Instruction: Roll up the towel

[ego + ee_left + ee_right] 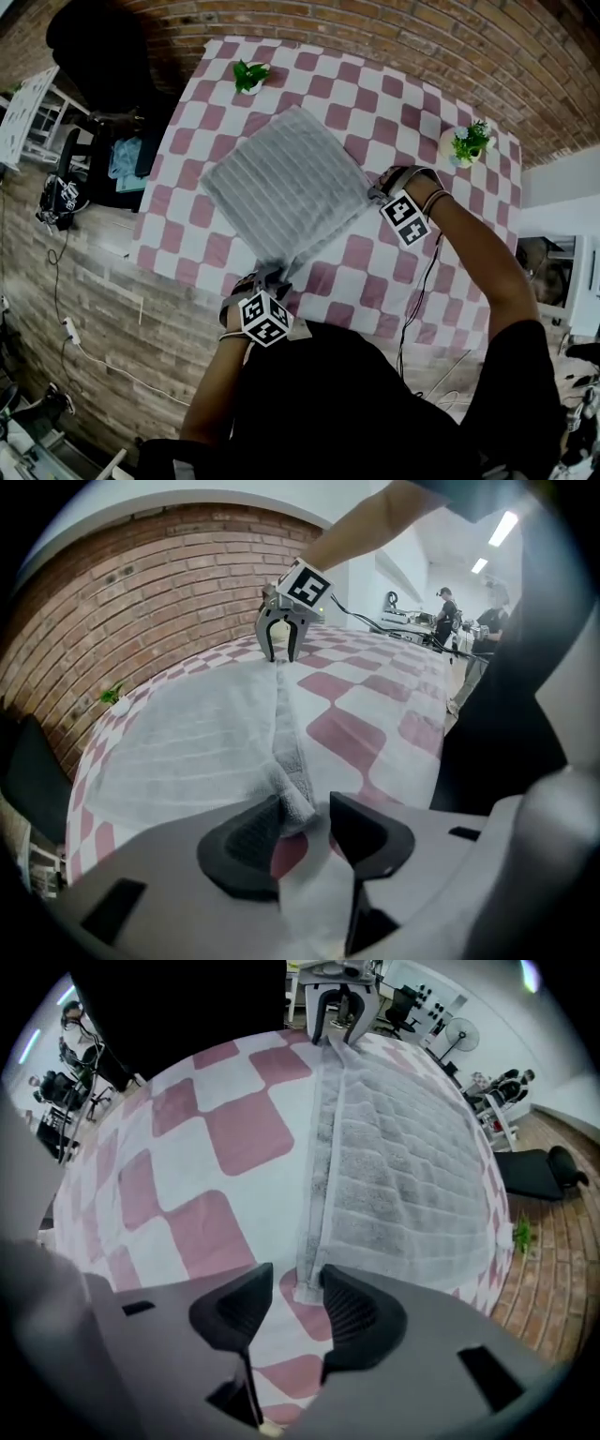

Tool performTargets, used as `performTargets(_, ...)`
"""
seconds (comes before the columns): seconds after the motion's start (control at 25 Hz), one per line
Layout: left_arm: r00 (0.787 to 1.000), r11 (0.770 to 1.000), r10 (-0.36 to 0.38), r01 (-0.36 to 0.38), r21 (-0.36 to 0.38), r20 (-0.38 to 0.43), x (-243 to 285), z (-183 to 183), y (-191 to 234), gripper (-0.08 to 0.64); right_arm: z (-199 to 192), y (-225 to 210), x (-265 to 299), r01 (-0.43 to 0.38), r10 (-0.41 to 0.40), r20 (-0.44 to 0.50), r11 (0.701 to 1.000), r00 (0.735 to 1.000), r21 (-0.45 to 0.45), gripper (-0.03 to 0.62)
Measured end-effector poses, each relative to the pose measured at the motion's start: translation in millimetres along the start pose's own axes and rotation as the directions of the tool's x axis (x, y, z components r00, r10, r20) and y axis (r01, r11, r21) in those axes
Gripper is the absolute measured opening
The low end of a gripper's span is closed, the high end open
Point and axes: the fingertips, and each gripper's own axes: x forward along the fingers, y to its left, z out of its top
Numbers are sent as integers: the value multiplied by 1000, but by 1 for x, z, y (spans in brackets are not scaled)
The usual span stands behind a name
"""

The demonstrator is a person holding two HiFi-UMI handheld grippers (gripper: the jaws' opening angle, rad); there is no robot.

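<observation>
A grey ribbed towel (286,187) lies flat and cornerwise on the pink-and-white checked tablecloth (375,272). My left gripper (269,279) is at the towel's near corner. In the left gripper view that corner (292,803) is bunched up between the jaws of the left gripper (305,822): it leans on the left pad, and a narrow gap shows at the right pad. My right gripper (380,194) is at the towel's right corner. In the right gripper view the right gripper (298,1288) stands open, pointing down, with the towel's hem (309,1274) between its pads.
Two small potted plants stand on the table, one at the far edge (248,75) and one at the right (469,142). A dark chair with bags (103,159) sits off the table's left side. A brick wall (112,602) runs behind the table. People (445,607) stand far off.
</observation>
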Motion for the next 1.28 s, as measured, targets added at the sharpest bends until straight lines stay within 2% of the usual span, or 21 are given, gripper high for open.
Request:
performTargets(0.16,998,999,5,-3,45,-58,2,0,-6,135,0,0,-2,-96,94,90,995,991,14,163)
performTargets(0.2,998,999,8,-5,50,-69,2,0,-6,127,-3,-3,-2,-93,91,100,996,991,11,150)
performTargets(0.24,997,999,9,-5,50,-80,3,0,-6,124,-6,-6,-1,-83,82,105,997,991,5,101)
performTargets(0.28,996,999,8,-4,46,-88,3,0,-5,124,-8,-9,-1,-76,76,109,997,991,-3,81)
performTargets(0.44,995,1000,3,-2,8,-103,3,0,-6,122,-9,-11,0,-51,58,121,997,991,-59,74)
performTargets(0.52,994,1000,23,-24,-5,-104,3,0,-6,97,-9,-11,0,-31,33,139,999,990,-14,63)
performTargets(0.6,992,998,66,-65,10,-110,4,-2,-4,17,-11,-11,-1,-19,11,146,998,989,55,57)
performTargets(0.72,990,997,80,-77,22,-117,2,-3,-2,15,-11,-7,-7,-16,-7,156,989,988,146,51)
performTargets(0.84,991,998,65,-63,16,-114,-4,-3,-6,14,-6,7,-20,-30,-10,190,978,982,208,50)
performTargets(0.96,994,999,36,-35,11,-107,-13,-3,-15,14,3,26,-36,-31,-17,210,974,977,225,51)
performTargets(1.16,992,997,-60,64,40,-107,-28,4,-44,14,16,65,-54,-74,15,237,968,971,241,51)
performTargets(1.28,993,997,-59,64,46,-107,-33,7,-40,14,16,66,-64,-60,-7,247,963,969,263,51)
